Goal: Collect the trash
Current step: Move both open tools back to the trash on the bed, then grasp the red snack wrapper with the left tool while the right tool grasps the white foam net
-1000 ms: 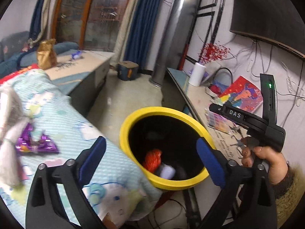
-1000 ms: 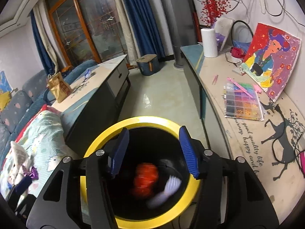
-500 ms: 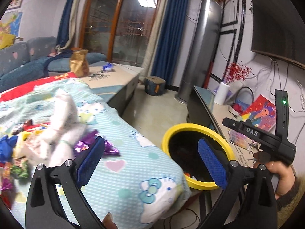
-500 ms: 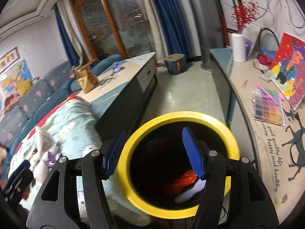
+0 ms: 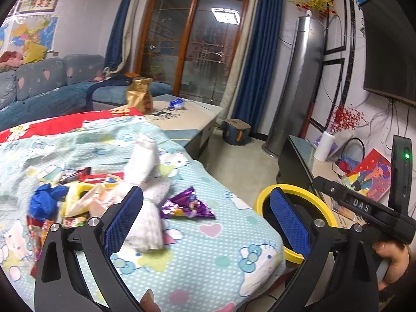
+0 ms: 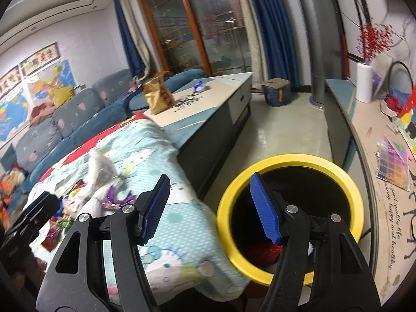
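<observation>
1. Left gripper [image 5: 205, 218]: jaws standing wide apart, nothing between the blue pads [image 5: 122, 218]; it is hanging over the near edge of the Hello Kitty blanket [image 5: 208, 254].
2. Right gripper [image 6: 208, 208]: jaws have just been opening and are now standing spread, nothing between them; the right-hand pad is sitting in front of the bin mouth, the other over the blanket edge.
3. Trash pile [image 5: 78, 197] is lying on the blanket, left of the left gripper: a crumpled blue wrapper [image 5: 44, 202], yellow packaging [image 5: 78, 195], red-and-black bars [image 5: 85, 175].
4. Purple foil wrapper [image 5: 187, 205] is lying flat just right of the pile, its long axis running left to right, the pointed end toward the bin.
5. White crumpled tissue wad [image 5: 148, 182] is rising from the pile, long axis running near to far, top end leaning away from the camera.
6. Yellow-rimmed bin [image 6: 291, 163] is standing upright on the floor, touching the blanket's corner, mouth facing up.
7. Red trash [image 6: 262, 249] is showing low inside the bin, partly hidden by the right gripper's finger; its shape is hard to make out.
8. In the left wrist view the bin is half hidden behind the gripper's right finger.
9. Pile's left part is blurred and cut off by the picture edge.
10. A hand [image 5: 392, 257] is gripping the right gripper's handle, seen at the right of the left wrist view.
</observation>
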